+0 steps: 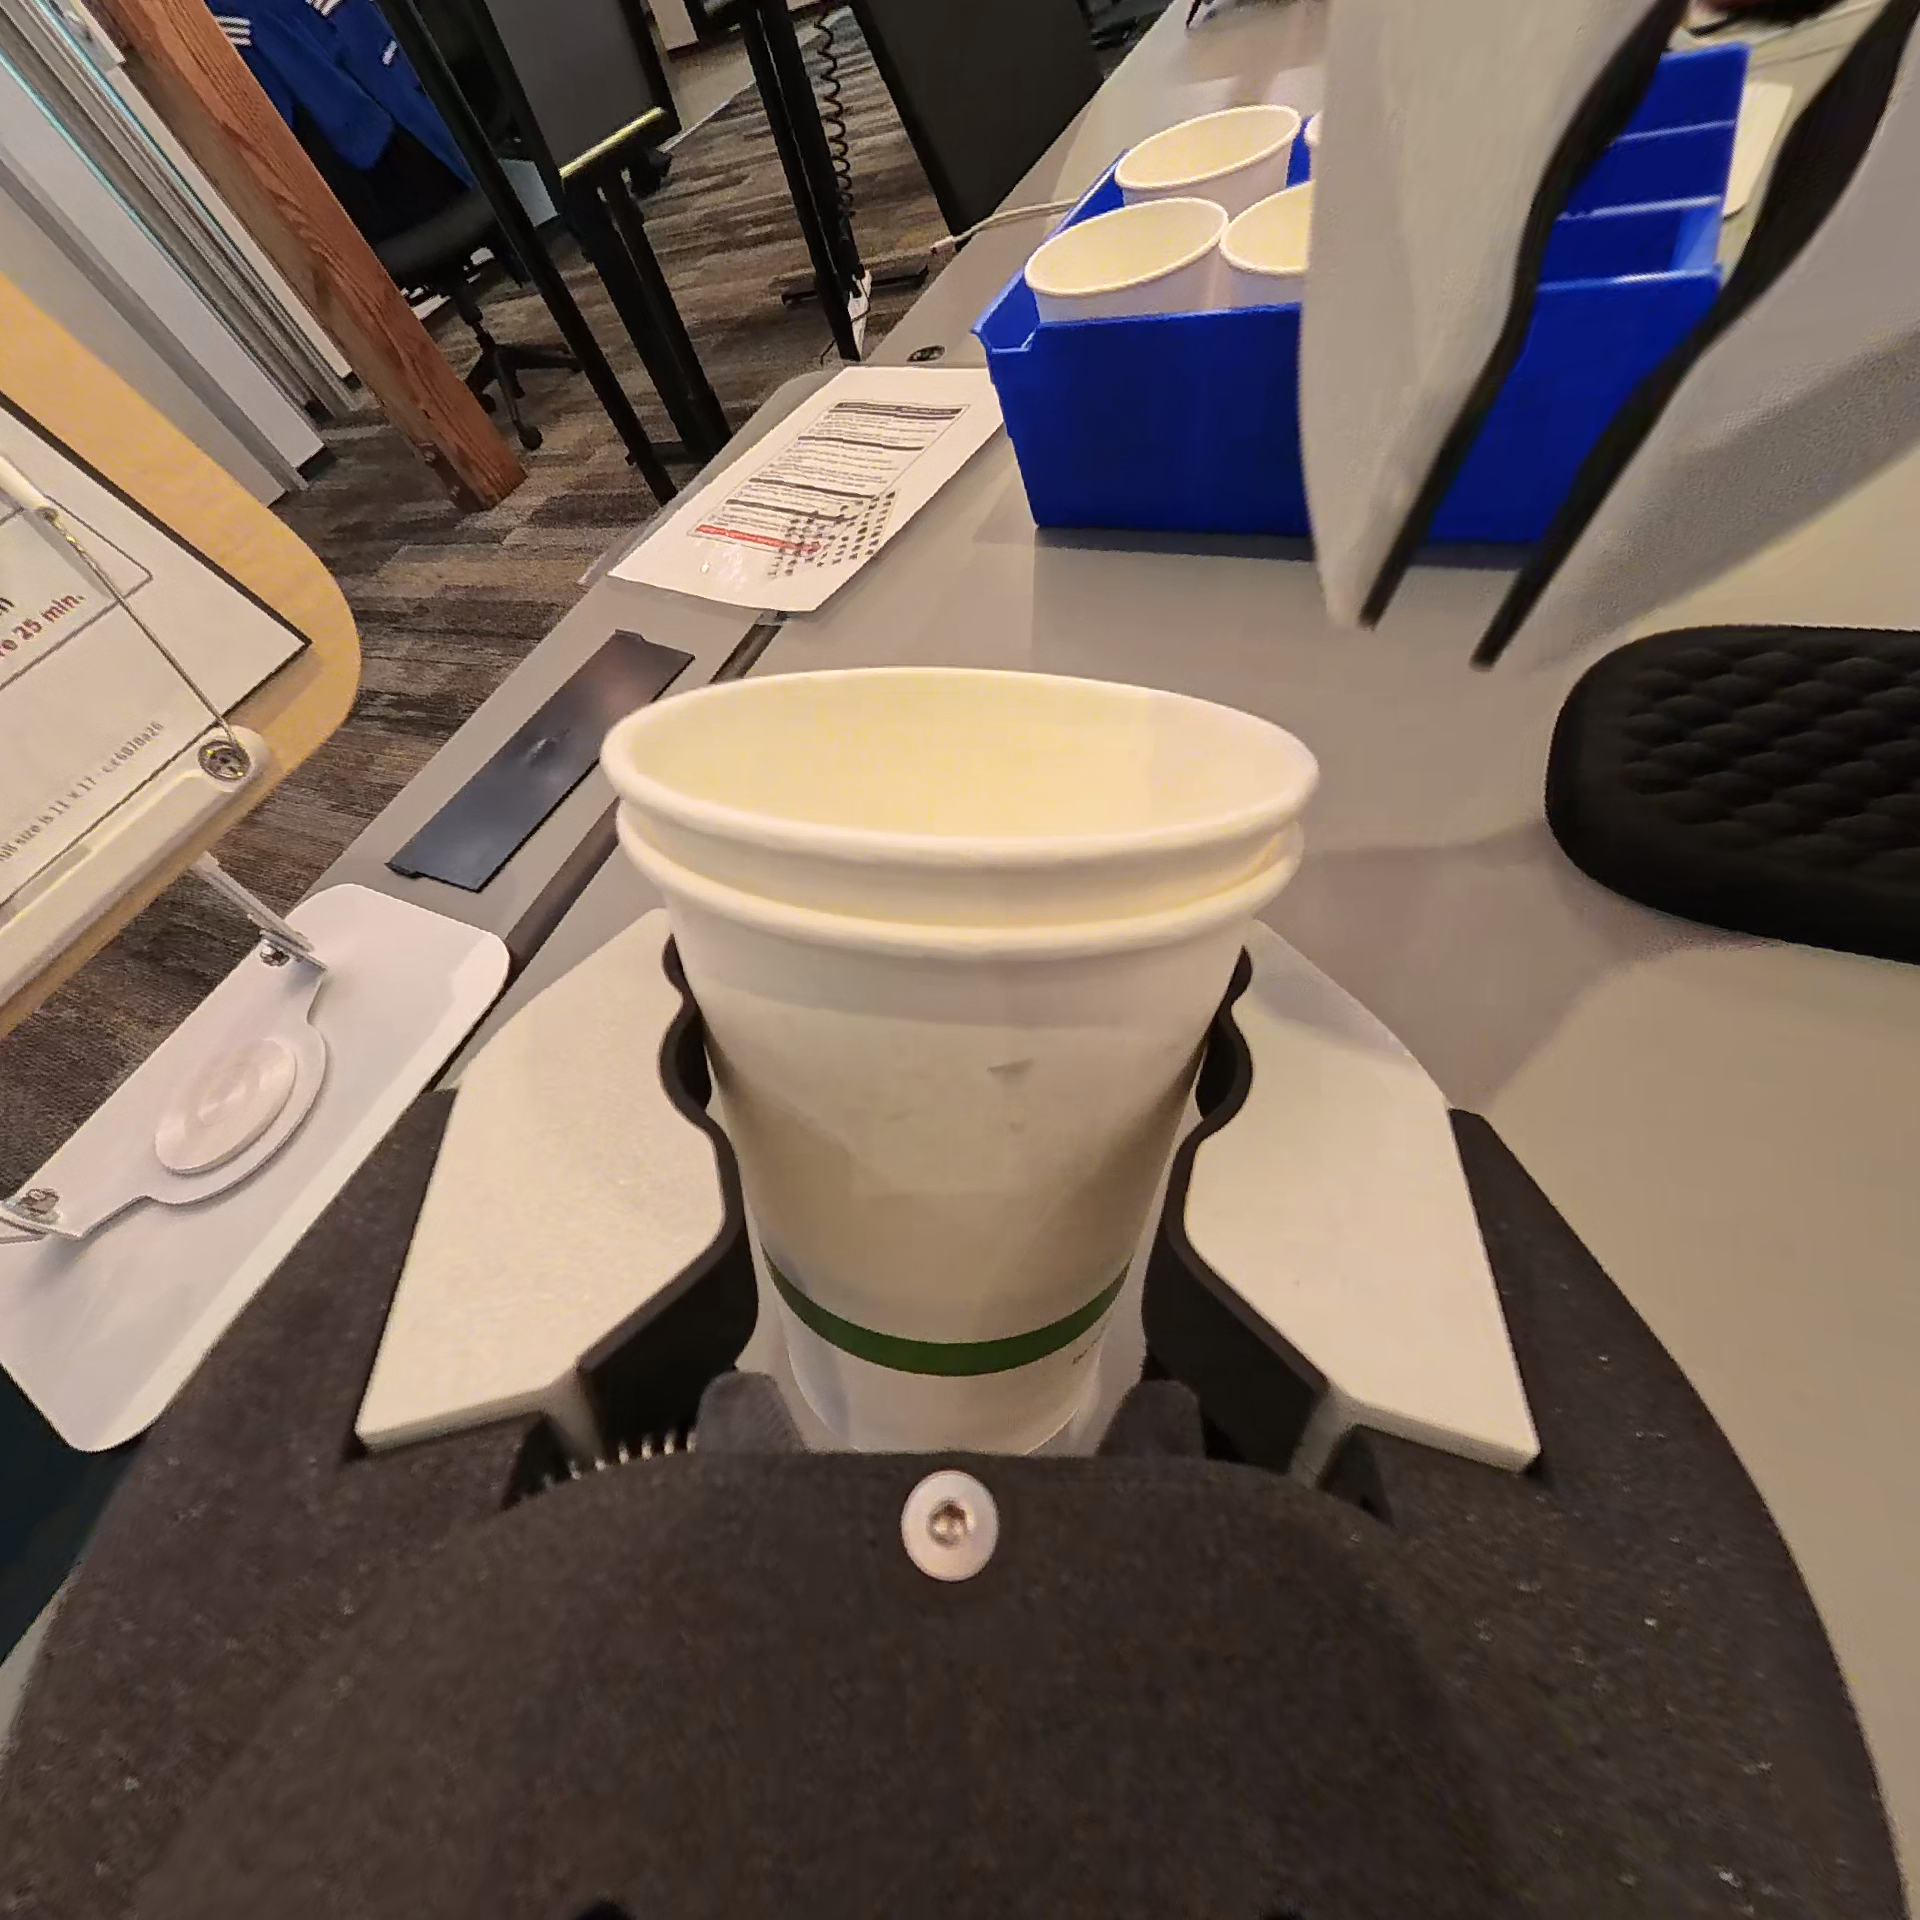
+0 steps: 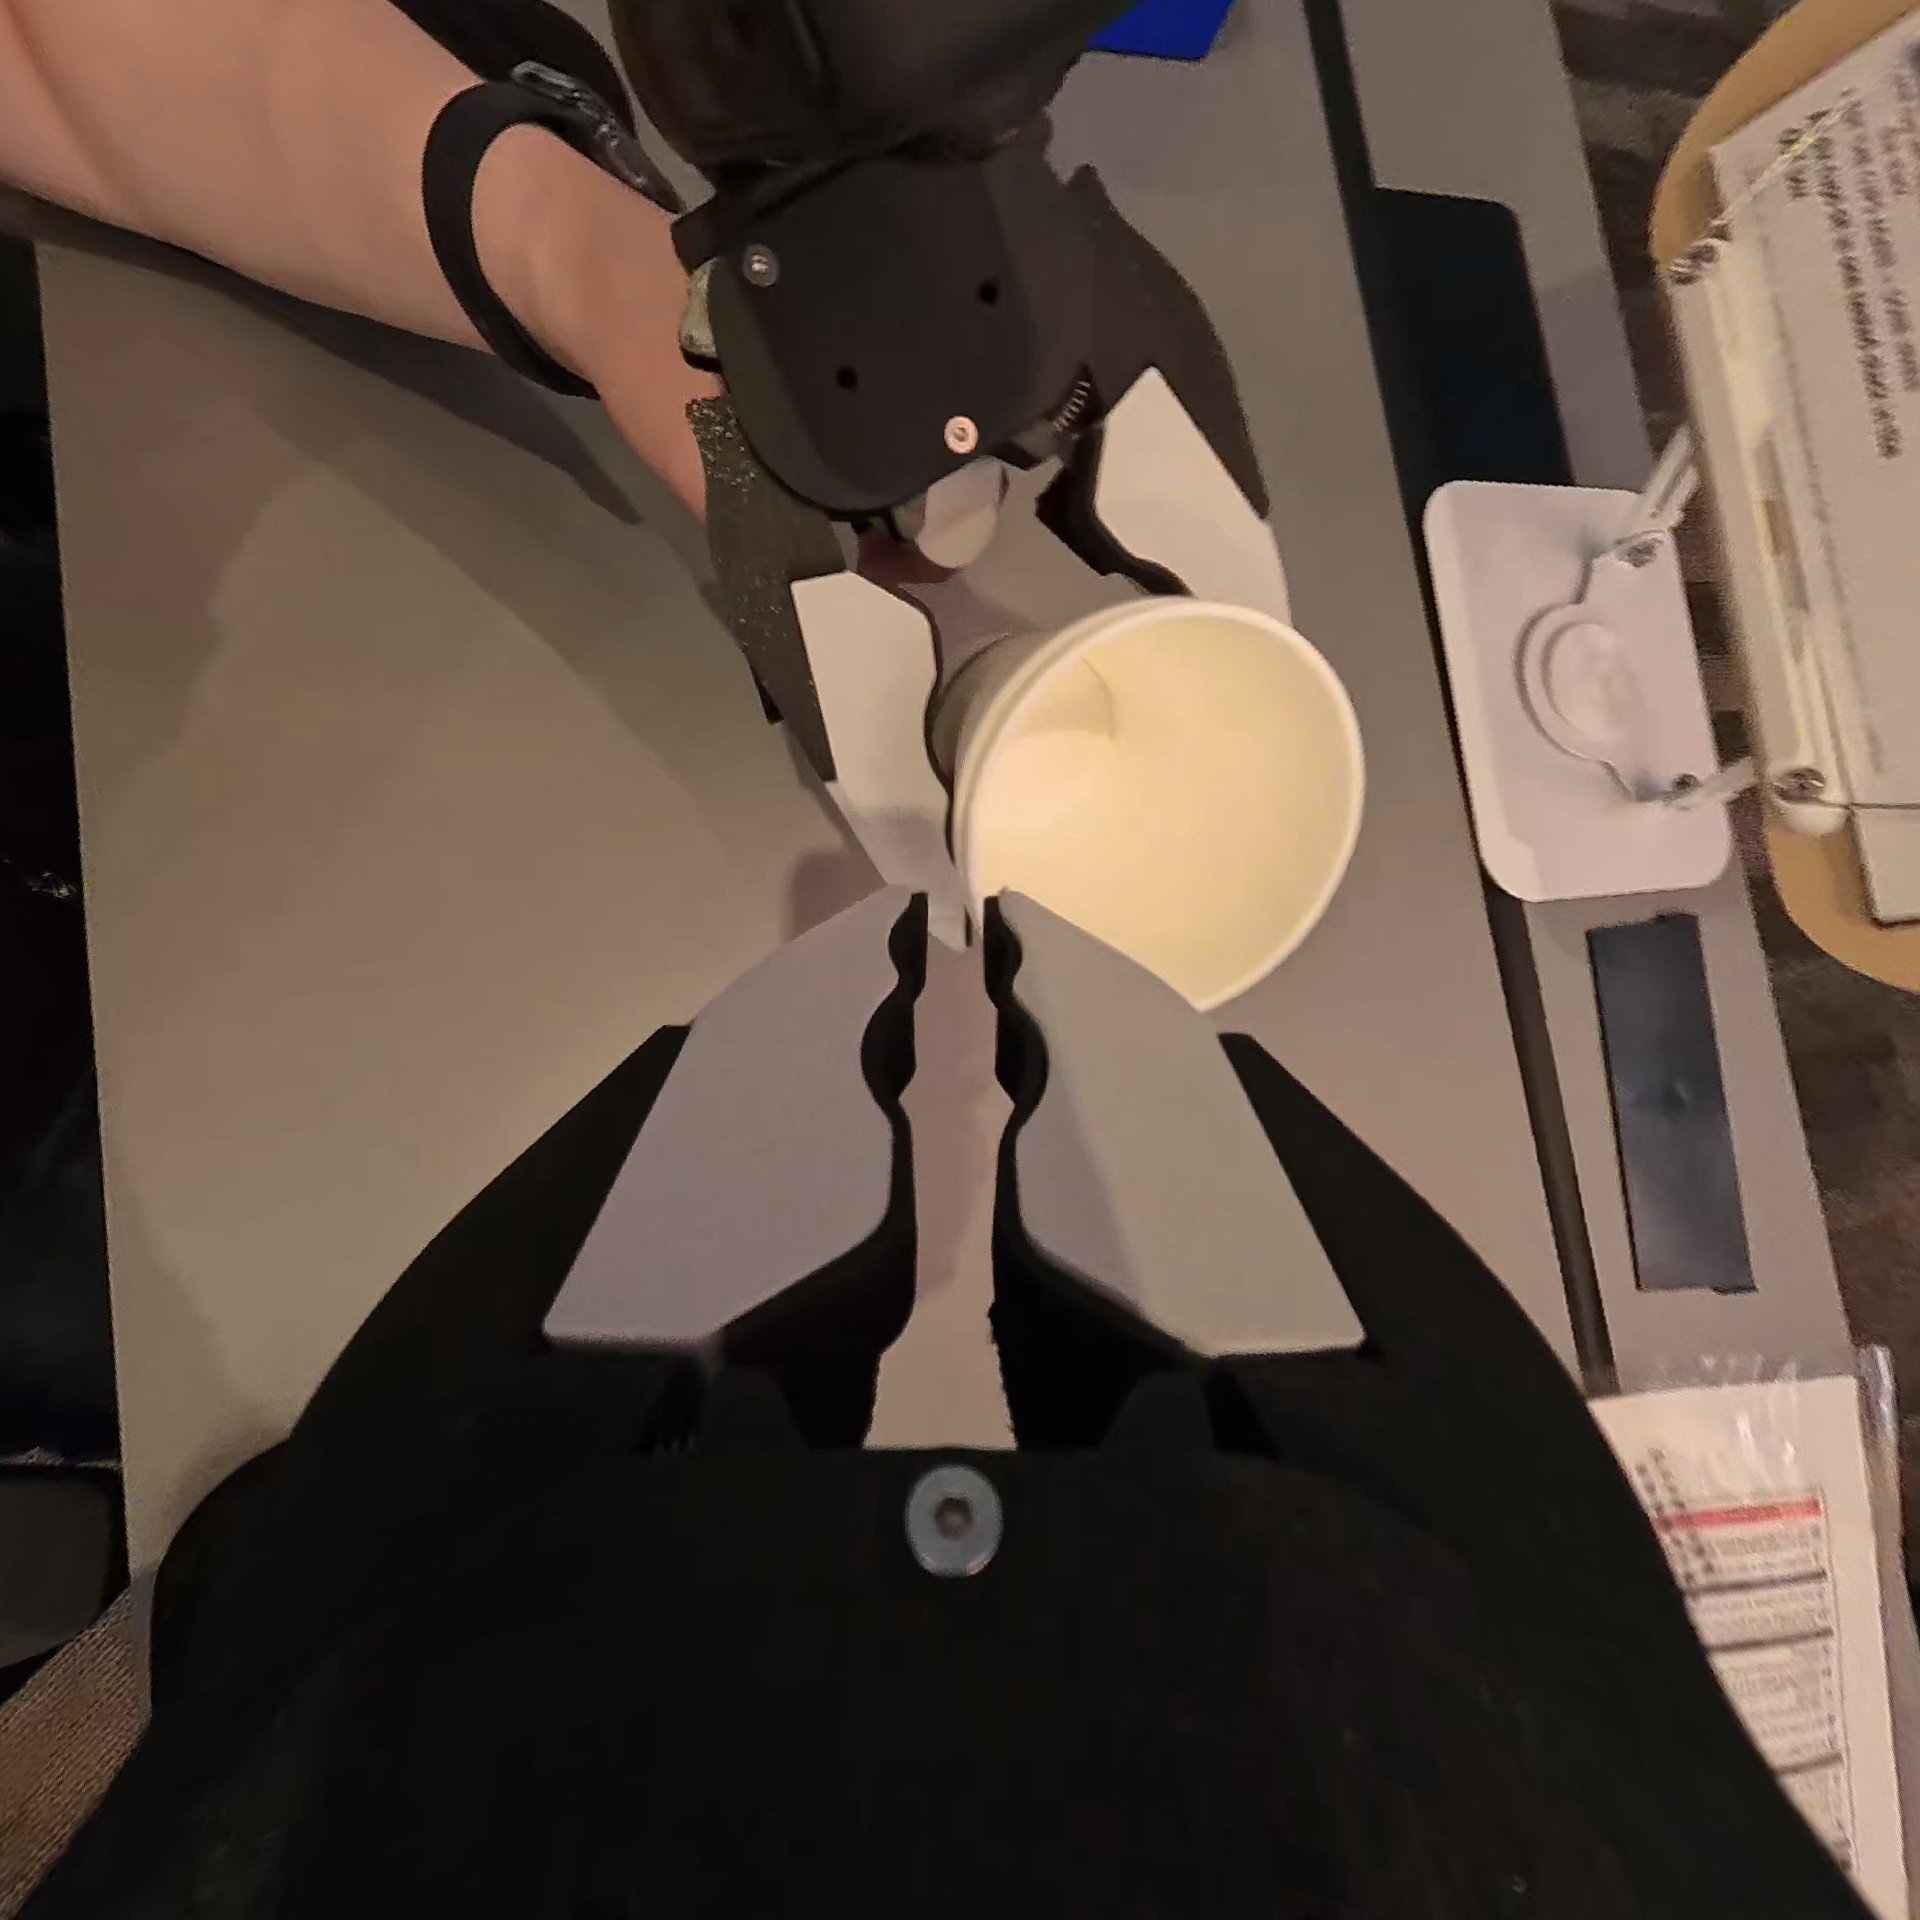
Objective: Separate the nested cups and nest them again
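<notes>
Two white paper cups point(image 1: 956, 997) sit nested, the inner rim showing just above the outer one, with a green band low on the outer wall. The left gripper point(image 1: 956, 1039) clamps them around the outer cup, one jaw on each side of its wall, and holds the pair off the grey table point(image 1: 1195, 613). Seen from the right wrist view, the cups point(image 2: 1153, 790) lie tilted with the mouth toward that camera, and the left gripper point(image 2: 935, 665) reaches in from the top, held by a hand point(image 2: 582, 312) with a black strap around it.

The right gripper point(image 2: 951, 914) has its jaws nearly together with only a narrow gap, and nothing is between them; its tips are just beside the near rim of the cups, and I cannot tell whether they touch it. In the left wrist view this gripper point(image 1: 1423, 634) hangs above and to the right of the cups, tips pointing down.

Behind the cups, a blue bin point(image 1: 1164, 416) on the table holds several more white cups point(image 1: 1127, 255). A printed sheet point(image 1: 821, 488) lies left of the bin. A black mesh pad point(image 1: 1745, 779) sits on the right. A white stand base point(image 1: 239, 1101) rests near the table's left edge.
</notes>
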Tool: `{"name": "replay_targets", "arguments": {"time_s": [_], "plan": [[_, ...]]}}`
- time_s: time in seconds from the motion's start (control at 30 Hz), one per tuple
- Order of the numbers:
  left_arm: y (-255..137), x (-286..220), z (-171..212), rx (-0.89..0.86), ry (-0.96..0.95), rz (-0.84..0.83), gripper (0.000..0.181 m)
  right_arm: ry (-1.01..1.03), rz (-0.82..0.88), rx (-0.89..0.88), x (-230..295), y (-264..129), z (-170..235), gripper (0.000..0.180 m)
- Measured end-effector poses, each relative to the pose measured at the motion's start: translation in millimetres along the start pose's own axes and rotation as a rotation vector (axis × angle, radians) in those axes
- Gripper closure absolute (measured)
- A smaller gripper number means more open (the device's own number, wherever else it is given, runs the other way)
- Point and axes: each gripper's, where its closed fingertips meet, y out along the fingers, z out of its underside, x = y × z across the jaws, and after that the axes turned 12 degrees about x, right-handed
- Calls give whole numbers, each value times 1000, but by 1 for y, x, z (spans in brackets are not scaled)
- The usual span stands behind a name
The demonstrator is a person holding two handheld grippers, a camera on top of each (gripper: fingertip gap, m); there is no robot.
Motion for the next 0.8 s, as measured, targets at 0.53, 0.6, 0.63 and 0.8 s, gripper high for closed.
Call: {"name": "replay_targets", "arguments": {"time_s": [0.53, 0.6, 0.63, 0.8], "plan": [[-2, -6, -4, -8, 23, 8, 88, 12, -79, 13, 2, 20, -6, 177], [-2, -7, -4, -11, 22, 13, 88, 15, -84, 10, 3, 19, -6, 177], [-2, -7, -5, -14, 22, 14, 88, 16, -83, 8, 3, 19, -6, 177], [-2, -6, -5, -12, 20, 14, 88, 24, -77, -14, 2, 12, -8, 177]]}}
